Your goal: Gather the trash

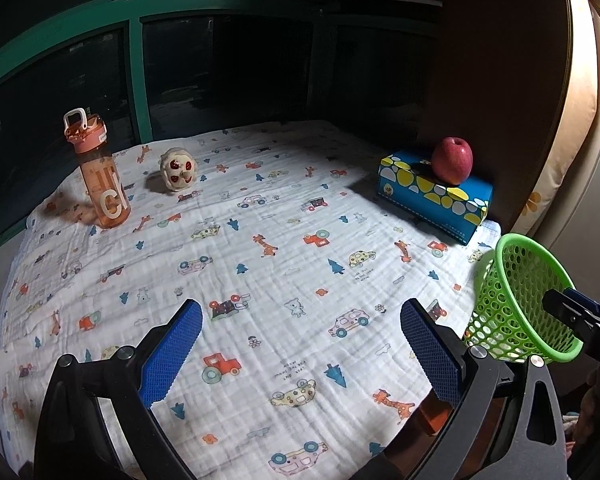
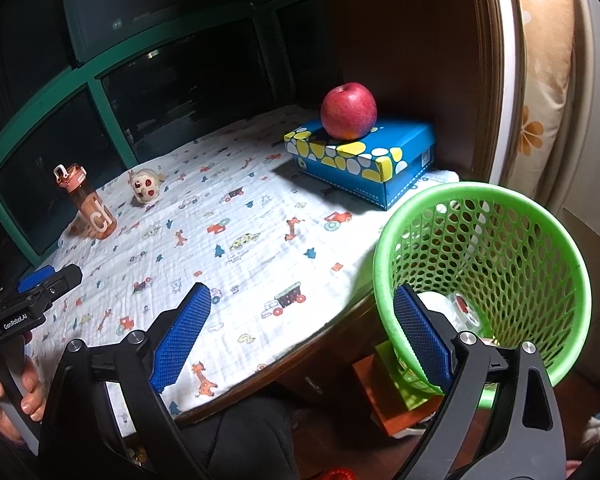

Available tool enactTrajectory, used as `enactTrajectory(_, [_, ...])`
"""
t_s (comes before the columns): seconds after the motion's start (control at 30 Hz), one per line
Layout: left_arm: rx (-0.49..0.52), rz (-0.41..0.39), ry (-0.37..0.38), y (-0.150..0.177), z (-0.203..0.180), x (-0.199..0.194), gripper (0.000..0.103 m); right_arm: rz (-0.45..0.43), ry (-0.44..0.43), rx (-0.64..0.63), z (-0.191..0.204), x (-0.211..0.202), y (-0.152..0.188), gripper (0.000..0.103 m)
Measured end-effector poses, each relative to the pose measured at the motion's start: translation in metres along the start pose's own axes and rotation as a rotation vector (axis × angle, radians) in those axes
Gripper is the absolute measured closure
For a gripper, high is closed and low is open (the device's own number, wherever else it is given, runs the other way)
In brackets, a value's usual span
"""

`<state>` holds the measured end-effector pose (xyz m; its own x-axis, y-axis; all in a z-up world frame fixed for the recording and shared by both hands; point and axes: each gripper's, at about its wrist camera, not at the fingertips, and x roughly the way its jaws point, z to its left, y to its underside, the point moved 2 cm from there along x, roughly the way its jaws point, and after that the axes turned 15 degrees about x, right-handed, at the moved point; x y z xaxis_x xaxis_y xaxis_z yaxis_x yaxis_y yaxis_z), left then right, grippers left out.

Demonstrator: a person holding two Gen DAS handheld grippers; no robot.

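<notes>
Green basket (image 2: 500, 248) sits beside the counter (image 2: 260, 248), while both the left gripper (image 1: 300, 344) and the right gripper (image 2: 304, 332) have their fingers spread, grasping nothing.

You have one bottle (image 1: 100, 176), one wrapper ball (image 1: 179, 169), one apple (image 1: 452, 160), one box (image 1: 432, 196), one basket (image 2: 484, 280), and two hand-held grippers: left (image 1: 300, 354), right (image 2: 302, 334).

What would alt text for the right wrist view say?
A green mesh basket stands off the table's right edge with white trash inside, and the open right gripper hovers empty beside it. On the patterned tablecloth sit a blue box topped by a red apple, an orange bottle and a crumpled wrapper.
</notes>
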<state>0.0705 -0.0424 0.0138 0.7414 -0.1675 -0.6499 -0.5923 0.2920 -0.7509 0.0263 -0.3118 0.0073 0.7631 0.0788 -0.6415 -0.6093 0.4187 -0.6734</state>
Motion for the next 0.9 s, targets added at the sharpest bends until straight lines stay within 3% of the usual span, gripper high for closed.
enactTrajectory(0.9, [-0.041,0.031,-0.018,0.011,0.011,-0.001,0.007,0.018,-0.04,-0.033,0.012,0.005,0.002,0.011])
